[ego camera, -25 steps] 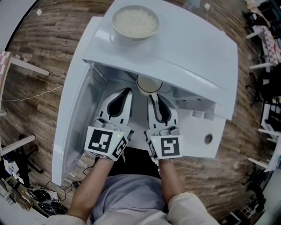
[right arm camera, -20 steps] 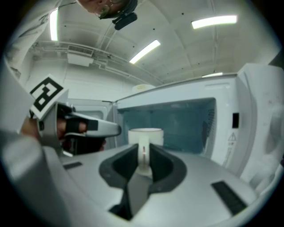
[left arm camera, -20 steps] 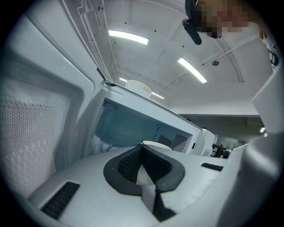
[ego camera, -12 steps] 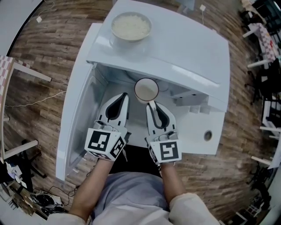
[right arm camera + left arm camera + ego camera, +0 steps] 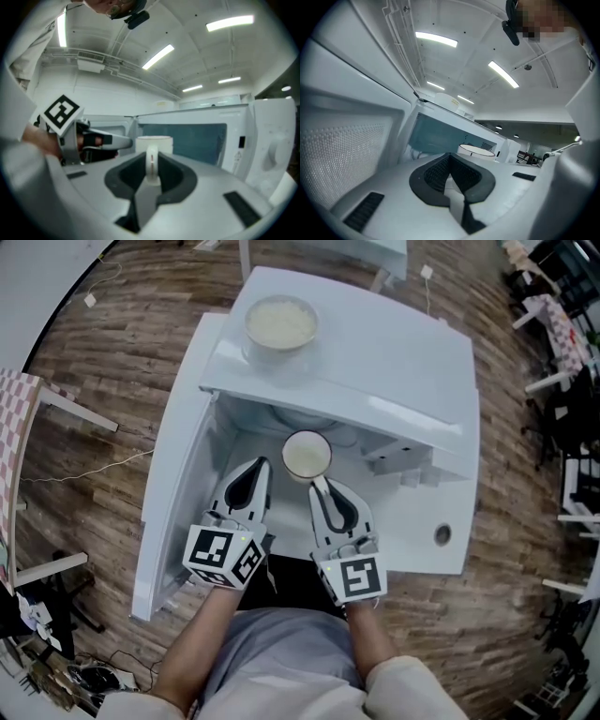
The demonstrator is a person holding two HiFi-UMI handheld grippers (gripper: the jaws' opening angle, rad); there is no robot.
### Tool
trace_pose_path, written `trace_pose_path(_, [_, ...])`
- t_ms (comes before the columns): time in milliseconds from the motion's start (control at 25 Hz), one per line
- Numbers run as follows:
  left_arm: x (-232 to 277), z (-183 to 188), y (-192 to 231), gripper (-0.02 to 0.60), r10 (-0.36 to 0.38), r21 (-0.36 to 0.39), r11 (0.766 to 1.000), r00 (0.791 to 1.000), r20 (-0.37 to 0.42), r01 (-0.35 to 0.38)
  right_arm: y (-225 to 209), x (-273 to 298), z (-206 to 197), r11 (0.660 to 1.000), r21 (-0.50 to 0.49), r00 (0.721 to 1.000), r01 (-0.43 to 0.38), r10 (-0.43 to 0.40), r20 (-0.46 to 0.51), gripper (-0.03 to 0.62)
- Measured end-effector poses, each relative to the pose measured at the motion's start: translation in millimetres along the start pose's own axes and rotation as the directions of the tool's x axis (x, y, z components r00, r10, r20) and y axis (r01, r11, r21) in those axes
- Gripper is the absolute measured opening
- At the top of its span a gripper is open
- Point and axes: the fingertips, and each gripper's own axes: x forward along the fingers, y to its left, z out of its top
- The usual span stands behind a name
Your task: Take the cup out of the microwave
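Cup (image 5: 307, 456): white, upright, at the microwave's (image 5: 375, 352) open mouth, just clear of its top's front edge.
Right tool (image 5: 323, 486): closed narrow on the cup's handle (image 5: 152, 164); its own view shows the grip.
Left tool (image 5: 255, 470): jaws together, empty, beside the cup; its view catches only the rim.
Door (image 5: 173, 493): open, at left.
Bowl (image 5: 281, 322): on the microwave's top, in head view only.
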Motion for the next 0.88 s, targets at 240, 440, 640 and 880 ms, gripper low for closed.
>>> trace_pose_path(240, [-5, 4, -7, 0.014, -0.019, 0.013, 1.0, 1.0, -0.003, 0.019, 6, -9, 7, 1.0, 0.0, 1.0, -0.021, 0.021, 0.006, 0.075])
trace_pose_path(440, [-8, 9, -17, 0.014, -0.048, 0.023, 0.999, 0.999, -0.003, 0.048, 11, -18, 19, 1.0, 0.007, 0.999, -0.03, 0.029, 0.021, 0.075])
trace_pose_path(640, [-13, 13, -26, 0.014, -0.079, 0.039, 0.996, 0.997, -0.01, 0.079, 11, -29, 31, 1.0, 0.013, 0.999, -0.025, 0.025, 0.031, 0.075])
trace_pose_path(880, [-20, 23, -38, 0.014, -0.103, 0.031, 0.994, 0.995, -0.006, 0.103, 8, -43, 44, 1.0, 0.018, 0.999, -0.022, 0.021, 0.044, 0.075])
